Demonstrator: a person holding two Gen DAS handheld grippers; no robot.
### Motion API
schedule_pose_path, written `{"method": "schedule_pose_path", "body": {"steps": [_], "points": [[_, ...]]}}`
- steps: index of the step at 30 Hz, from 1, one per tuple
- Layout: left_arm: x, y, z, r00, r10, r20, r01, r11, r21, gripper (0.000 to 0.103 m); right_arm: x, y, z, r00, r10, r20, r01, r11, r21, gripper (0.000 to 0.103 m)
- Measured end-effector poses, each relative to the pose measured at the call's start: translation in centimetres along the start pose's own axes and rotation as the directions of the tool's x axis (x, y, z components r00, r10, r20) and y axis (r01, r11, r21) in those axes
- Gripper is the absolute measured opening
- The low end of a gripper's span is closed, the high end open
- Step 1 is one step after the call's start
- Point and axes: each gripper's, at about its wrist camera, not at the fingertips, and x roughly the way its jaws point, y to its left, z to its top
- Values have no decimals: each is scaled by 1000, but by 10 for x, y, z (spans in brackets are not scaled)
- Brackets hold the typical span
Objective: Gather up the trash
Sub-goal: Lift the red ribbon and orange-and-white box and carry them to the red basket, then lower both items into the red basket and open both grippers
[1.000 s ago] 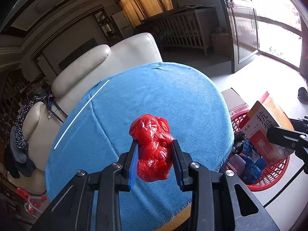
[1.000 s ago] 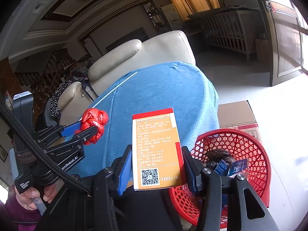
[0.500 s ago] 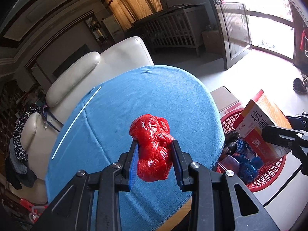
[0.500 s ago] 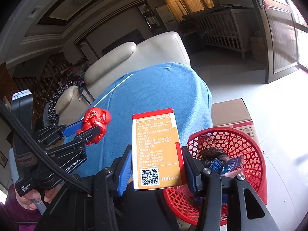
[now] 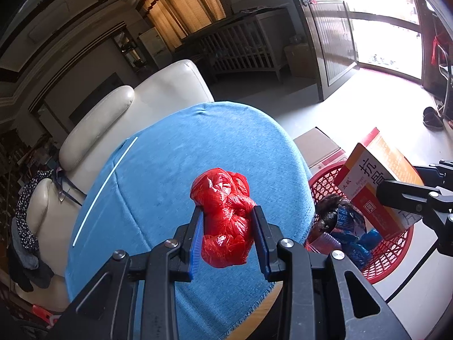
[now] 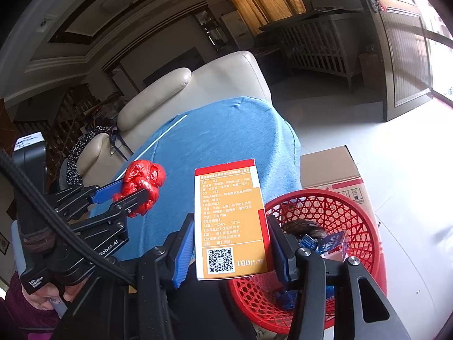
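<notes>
The left gripper (image 5: 228,228) squeezes 1 red bag (image 5: 225,218) over the blue table (image 5: 170,175), left of the red basket (image 6: 365,226). The right gripper (image 6: 230,248) pinches 1 upright box (image 6: 230,218), nearer the basket, by its left rim.

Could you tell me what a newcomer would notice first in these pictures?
The crumpled red bag, pinched in the left gripper above the blue tablecloth, grabs the eye first. Next comes the orange box clamped upright in the right gripper, beside the red basket on the floor, which already holds blue wrappers.
</notes>
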Motion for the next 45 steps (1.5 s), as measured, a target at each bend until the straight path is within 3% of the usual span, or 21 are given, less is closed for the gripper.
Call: {"method": "schedule_pose_path", "body": {"steps": [17, 25, 45], "points": [[5, -22, 10, 999, -46, -4, 46, 998, 46, 35, -7, -19, 3, 1000, -25, 10, 24, 998, 51, 51], [9, -31, 11, 994, -107, -7, 107, 993, 58, 35, -7, -25, 3, 999, -38, 6, 38, 997, 71, 51], [18, -51, 5, 967, -252, -44, 254, 966, 54, 35, -9, -61, 2, 997, -74, -1, 73, 980, 185, 51]]}}
